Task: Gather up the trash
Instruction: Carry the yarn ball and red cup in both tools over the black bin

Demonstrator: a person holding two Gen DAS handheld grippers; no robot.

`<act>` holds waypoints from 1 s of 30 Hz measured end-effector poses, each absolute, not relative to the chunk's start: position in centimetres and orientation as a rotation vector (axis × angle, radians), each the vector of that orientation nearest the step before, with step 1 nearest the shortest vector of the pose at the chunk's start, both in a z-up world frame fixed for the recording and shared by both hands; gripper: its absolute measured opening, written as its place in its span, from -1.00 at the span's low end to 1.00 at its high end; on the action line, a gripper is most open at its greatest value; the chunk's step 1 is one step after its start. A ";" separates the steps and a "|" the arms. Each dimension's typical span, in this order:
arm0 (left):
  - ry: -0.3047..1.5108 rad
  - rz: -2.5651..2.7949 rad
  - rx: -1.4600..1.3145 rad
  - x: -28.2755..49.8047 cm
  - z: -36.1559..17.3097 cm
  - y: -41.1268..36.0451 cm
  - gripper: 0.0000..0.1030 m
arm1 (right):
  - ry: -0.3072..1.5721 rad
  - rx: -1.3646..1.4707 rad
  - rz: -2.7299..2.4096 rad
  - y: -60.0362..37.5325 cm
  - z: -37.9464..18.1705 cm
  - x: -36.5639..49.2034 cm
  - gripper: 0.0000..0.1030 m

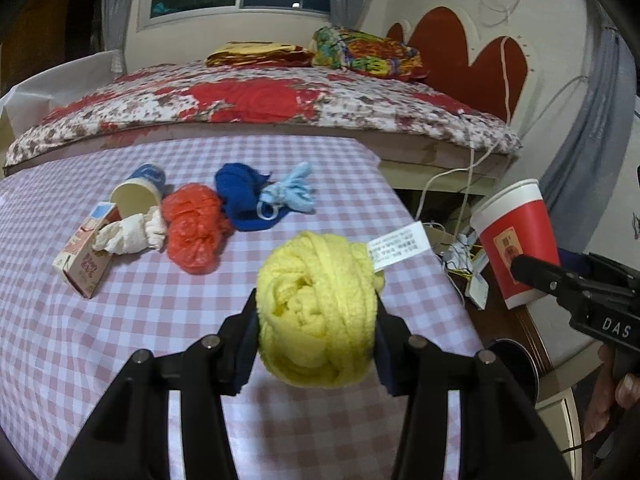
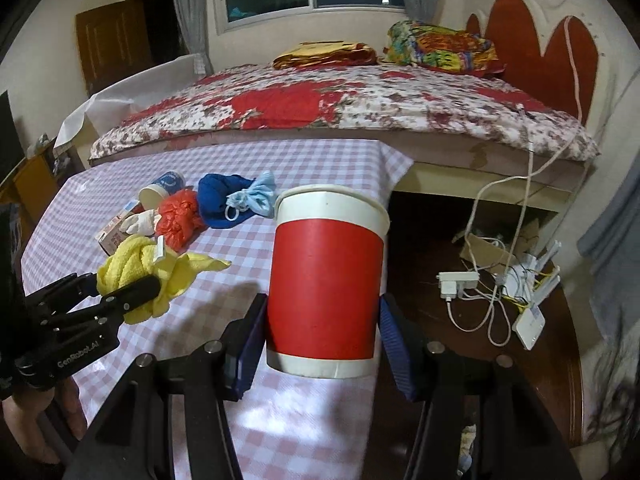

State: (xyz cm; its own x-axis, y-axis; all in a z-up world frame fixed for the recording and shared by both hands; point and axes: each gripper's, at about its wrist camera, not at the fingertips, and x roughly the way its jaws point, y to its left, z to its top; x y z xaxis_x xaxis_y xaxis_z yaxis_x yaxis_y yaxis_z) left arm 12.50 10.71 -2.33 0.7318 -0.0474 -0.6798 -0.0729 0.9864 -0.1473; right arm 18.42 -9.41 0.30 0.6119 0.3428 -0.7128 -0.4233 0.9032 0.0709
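My left gripper (image 1: 316, 320) is shut on a balled yellow cloth (image 1: 316, 308) with a white tag, held above the checked table (image 1: 140, 340); it also shows in the right wrist view (image 2: 136, 268). My right gripper (image 2: 322, 312) is shut on an upright red and white paper cup (image 2: 326, 280), held past the table's right edge; the cup also shows in the left wrist view (image 1: 516, 240). On the table's far left lie a tipped paper cup (image 1: 138, 194), a small carton (image 1: 86, 256), a crumpled white tissue (image 1: 132, 234), an orange plastic bag (image 1: 196, 226), a blue cloth (image 1: 240, 196) and a light blue mask (image 1: 290, 194).
A bed with a floral quilt (image 1: 260, 100) stands just behind the table. To the right, a lower wooden surface (image 2: 480, 320) holds a power strip, cables and a white router (image 2: 530, 322). A person's hand holds each gripper.
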 end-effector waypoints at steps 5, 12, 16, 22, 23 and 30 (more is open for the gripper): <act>0.745 -0.032 -0.139 12.3 -1.7 8.0 -0.03 | 0.789 -0.087 0.390 -12.6 0.6 17.2 0.10; 0.742 -0.103 -0.090 12.3 -1.2 3.5 -0.03 | 0.779 -0.063 0.308 -18.0 0.7 15.8 0.10; 0.749 -0.150 -0.056 12.4 -1.1 0.5 -0.03 | 0.788 -0.042 0.245 -21.9 0.4 15.1 0.10; 0.763 -0.226 -0.016 12.6 -1.3 -3.8 -0.03 | 0.808 -0.010 0.174 -26.6 -0.5 13.7 0.10; 0.765 -0.238 -0.009 12.6 -1.3 -4.4 -0.03 | 0.813 -0.005 0.161 -27.4 -0.8 13.4 0.10; 0.789 -0.328 0.030 12.3 -2.0 -9.6 -0.03 | 0.839 0.022 0.093 -31.4 -2.3 11.9 0.10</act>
